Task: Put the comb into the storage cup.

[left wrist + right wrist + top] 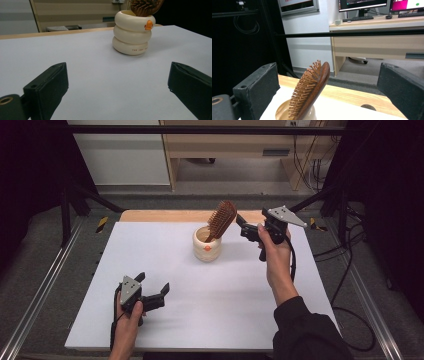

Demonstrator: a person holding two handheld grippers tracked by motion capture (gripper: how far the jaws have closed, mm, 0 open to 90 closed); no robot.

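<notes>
Brush: brown wood, smooth and shiny back, many thin wood pins.
Cup: cream, smooth, a bit shiny, looks like pottery; small orange duck on side.
Table sheet: white, flat, matt, like paper.
Table edge behind sheet: pale wood.
Gripper pads: black, matt, soft-looking, a bit rough.
Plate on right gripper: grey, dull metal look.

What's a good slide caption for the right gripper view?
Open right gripper facing a wooden hairbrush that stands handle-down, leaning, in a cream cup.
</notes>
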